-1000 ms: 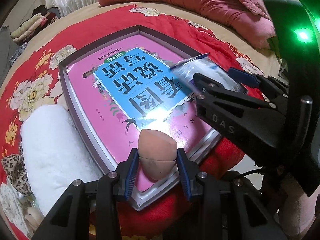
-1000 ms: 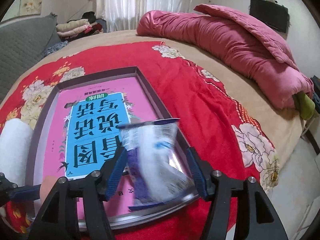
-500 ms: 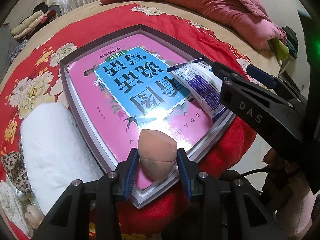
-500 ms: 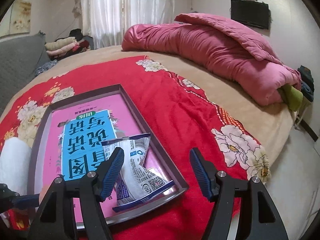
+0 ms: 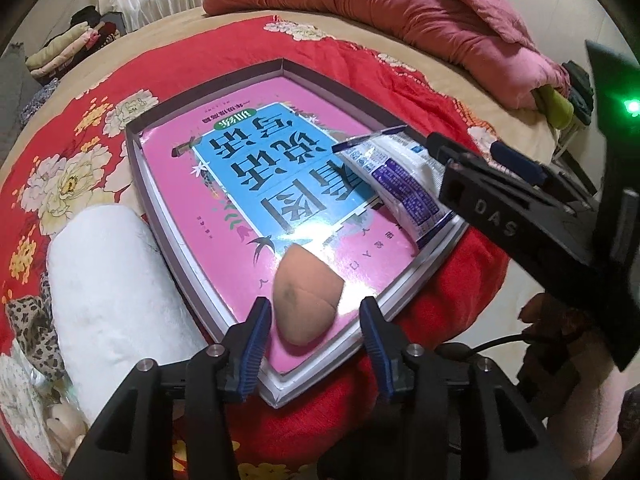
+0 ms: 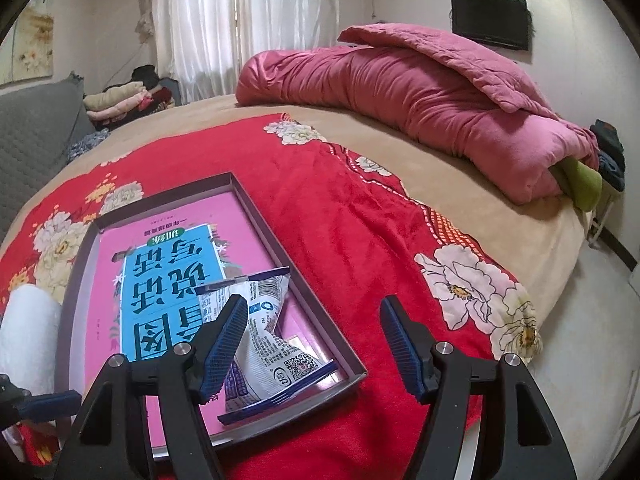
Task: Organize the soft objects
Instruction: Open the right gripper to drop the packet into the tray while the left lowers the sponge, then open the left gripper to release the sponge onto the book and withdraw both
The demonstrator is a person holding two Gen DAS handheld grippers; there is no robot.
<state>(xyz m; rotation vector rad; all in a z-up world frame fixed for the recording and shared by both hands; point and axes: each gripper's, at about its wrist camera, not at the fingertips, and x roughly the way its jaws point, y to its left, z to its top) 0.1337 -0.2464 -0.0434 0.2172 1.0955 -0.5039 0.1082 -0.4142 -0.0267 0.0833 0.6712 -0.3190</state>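
Right wrist view, packet [image 6: 264, 344] partly hidden behind spread, empty jaws, left jaws released around sponge [image 5: 306, 300].

The pink book cover [image 5: 328, 240] is glossy and throws back glare. The beige sponge [image 5: 306, 300] on it looks matt and finely porous. The white-and-blue packet [image 6: 264, 344] is shiny, crinkled plastic film. The shallow box [image 6: 320, 320] has a smooth, matt card-like wall. The red floral blanket [image 6: 360, 220] is soft, fuzzy cloth; the white roll [image 5: 108, 280] is fluffy fabric. Each claw, left [image 5: 316, 344] and right [image 6: 312, 344], is matt black plastic with ribbed blue pads [image 6: 400, 344] and metal screws.
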